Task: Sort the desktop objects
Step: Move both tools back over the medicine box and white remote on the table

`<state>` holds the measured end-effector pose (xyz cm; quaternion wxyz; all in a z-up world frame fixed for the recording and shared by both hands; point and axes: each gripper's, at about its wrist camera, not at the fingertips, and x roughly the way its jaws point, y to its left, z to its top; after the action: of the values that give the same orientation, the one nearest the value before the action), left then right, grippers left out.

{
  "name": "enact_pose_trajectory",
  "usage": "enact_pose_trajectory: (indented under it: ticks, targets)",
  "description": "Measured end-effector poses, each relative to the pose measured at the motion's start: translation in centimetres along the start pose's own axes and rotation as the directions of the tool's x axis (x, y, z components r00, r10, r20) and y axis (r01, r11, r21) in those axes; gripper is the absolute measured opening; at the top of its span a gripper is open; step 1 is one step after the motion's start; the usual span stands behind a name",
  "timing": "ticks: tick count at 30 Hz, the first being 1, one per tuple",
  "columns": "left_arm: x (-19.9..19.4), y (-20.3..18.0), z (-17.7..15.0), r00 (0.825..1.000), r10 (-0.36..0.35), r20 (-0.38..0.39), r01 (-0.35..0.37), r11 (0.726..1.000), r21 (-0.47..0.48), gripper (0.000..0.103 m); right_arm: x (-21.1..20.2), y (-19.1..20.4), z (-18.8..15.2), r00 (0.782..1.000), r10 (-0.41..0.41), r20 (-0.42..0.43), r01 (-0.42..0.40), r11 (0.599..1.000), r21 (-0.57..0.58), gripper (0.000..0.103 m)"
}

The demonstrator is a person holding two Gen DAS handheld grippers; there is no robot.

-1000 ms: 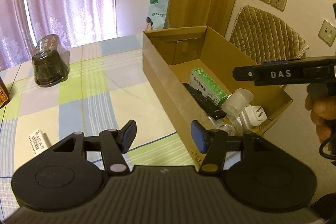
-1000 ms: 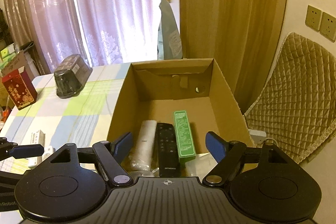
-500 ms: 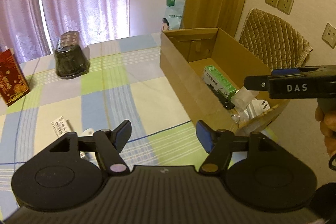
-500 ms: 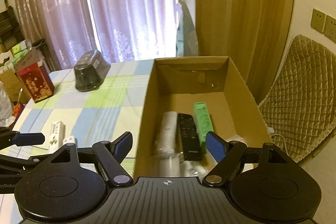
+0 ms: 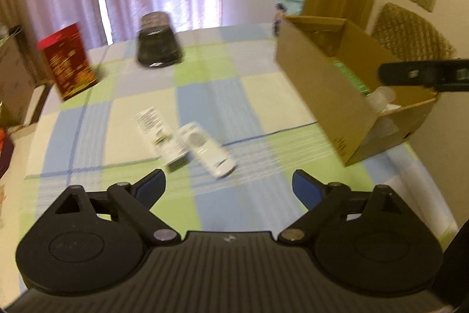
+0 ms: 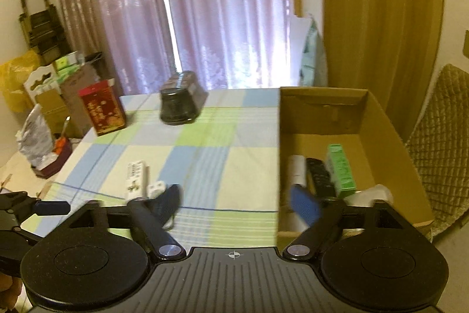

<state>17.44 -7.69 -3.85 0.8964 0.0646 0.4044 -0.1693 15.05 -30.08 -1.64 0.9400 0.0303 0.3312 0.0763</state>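
A white remote (image 5: 206, 148) and a slim white printed box (image 5: 160, 135) lie side by side on the checked tablecloth, just ahead of my open left gripper (image 5: 228, 187). In the right wrist view the box (image 6: 135, 179) and the remote's tip (image 6: 156, 187) show past my left finger. My right gripper (image 6: 234, 201) is open and empty, hovering by the cardboard box's (image 6: 278, 154) near left corner. Inside it lie a green carton (image 6: 340, 170), a black remote (image 6: 319, 176) and a white tube (image 6: 297, 169). The cardboard box (image 5: 319, 90) stands right of my left gripper.
A red gift box (image 5: 68, 60) and a dark plastic container (image 5: 158, 41) stand at the table's far side near the curtains. A padded chair (image 6: 439, 154) is right of the box. Clutter and bags (image 6: 38, 119) sit off the table's left edge.
Both views have swung left and pulled back from the cardboard box. The white remote and the printed box have come into view in front of my left gripper.
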Motion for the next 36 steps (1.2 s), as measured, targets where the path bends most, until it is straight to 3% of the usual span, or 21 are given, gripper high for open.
enact_pose_trajectory:
  ticks: [7,15,36]
  targets:
    - [-1.0,3.7,-2.5,0.997,0.073,-0.027,-0.074,0.996,-0.047,0.097,1.0,2.9,-1.5,0.998,0.046,-0.031,-0.047,0.998,-0.044,0.101]
    - [-0.9,6.2,-4.2,0.991,0.123,-0.059,-0.128,0.988,-0.090,0.100,3.0,5.8,-3.5,0.988,0.070,-0.140,-0.082,0.993,-0.082,0.101]
    - [1.0,8.0,-5.5,0.987,0.121,-0.104,-0.133,0.983,-0.123,0.100,7.1,7.8,-4.9,0.967,0.075,-0.244,-0.102,0.990,-0.097,0.101]
